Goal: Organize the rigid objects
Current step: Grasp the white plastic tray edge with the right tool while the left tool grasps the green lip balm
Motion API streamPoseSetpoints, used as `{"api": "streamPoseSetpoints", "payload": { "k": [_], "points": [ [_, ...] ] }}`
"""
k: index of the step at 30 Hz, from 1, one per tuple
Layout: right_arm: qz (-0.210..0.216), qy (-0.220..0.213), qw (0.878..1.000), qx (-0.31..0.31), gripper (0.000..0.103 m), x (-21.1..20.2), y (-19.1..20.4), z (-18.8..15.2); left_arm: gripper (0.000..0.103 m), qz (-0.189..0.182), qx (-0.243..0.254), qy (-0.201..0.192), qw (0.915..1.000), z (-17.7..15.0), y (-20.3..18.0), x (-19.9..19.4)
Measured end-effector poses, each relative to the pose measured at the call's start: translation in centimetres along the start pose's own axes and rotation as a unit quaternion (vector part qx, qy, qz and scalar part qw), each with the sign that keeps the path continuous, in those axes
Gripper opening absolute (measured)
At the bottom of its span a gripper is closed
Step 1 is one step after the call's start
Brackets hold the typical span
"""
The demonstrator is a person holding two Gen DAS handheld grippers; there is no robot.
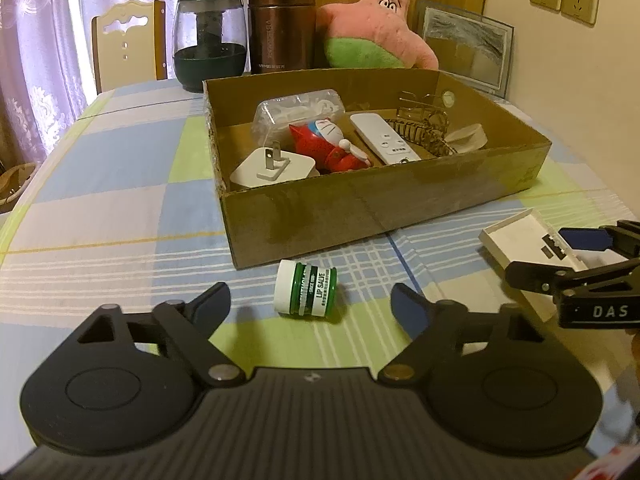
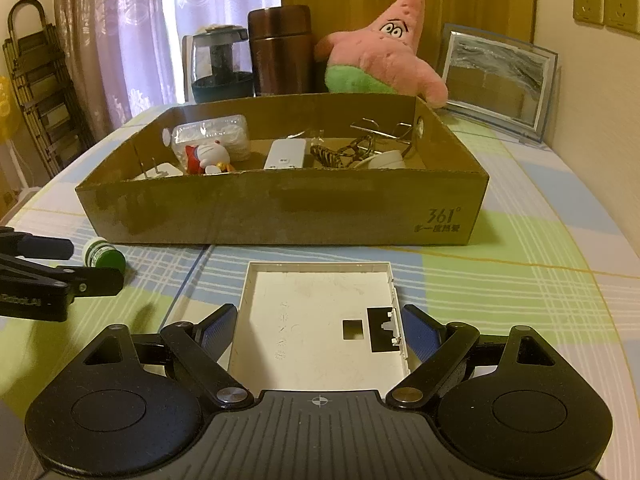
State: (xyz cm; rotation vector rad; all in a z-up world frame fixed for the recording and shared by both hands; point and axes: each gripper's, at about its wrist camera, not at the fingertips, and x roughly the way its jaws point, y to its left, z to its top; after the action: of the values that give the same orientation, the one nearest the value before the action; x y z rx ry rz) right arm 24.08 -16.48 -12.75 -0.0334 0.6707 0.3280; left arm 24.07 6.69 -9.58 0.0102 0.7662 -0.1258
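On the checked tablecloth [image 1: 120, 184], the left gripper [image 1: 310, 306] sits at six o'clock in its own view, its jaws spread wide around a small green lip salve jar [image 1: 306, 293] that lies on its side between the fingers, touching neither. At twelve o'clock from the jar stands one open cardboard box [image 1: 360, 208].

The box holds, left to right: one white plug adapter [image 1: 272, 168] with prongs up, one clear plastic case [image 1: 298, 114] behind it, one red and white cat figurine [image 1: 338, 146], one white remote control [image 1: 384, 139], one wire rack [image 1: 424, 128] and one shallow white dish [image 1: 468, 138].

In the right wrist view, the right gripper [image 2: 320, 330] has its jaws spread on either side of a flat white plastic tray [image 2: 316, 320] lying open side up at six o'clock from the box. Whether the blue pads [image 2: 420, 332] press its edges I cannot tell.

Behind the box, at twelve o'clock, stand one glass teapot [image 1: 210, 40], one brown flask [image 1: 282, 20] and one pink starfish plush [image 1: 380, 28].
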Motion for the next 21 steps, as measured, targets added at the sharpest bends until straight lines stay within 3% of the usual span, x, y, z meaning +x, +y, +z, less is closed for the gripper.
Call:
{"api": "streamPoseSetpoints", "payload": {
  "k": [4,14,19,21],
  "points": [
    [-0.001,0.002,1.0,0.001,0.084,0.02,-0.07,-0.02,0.065,0.004,0.006,0.001,1.0,0.04,-0.07,0.3],
    [0.001,0.0,1.0,0.003,0.084,-0.08,-0.09,0.07,0.049,0.003,0.005,0.004,1.0,0.1,-0.1,0.6],
    [0.001,-0.002,1.0,0.004,0.084,-0.24,-0.09,0.12,0.028,0.007,0.002,0.008,0.9999,0.08,0.03,0.84],
    [0.001,-0.002,1.0,0.005,0.084,-0.24,-0.09,0.11,0.027,0.01,0.0,0.008,0.9999,0.1,0.07,0.79]
  ]
}}
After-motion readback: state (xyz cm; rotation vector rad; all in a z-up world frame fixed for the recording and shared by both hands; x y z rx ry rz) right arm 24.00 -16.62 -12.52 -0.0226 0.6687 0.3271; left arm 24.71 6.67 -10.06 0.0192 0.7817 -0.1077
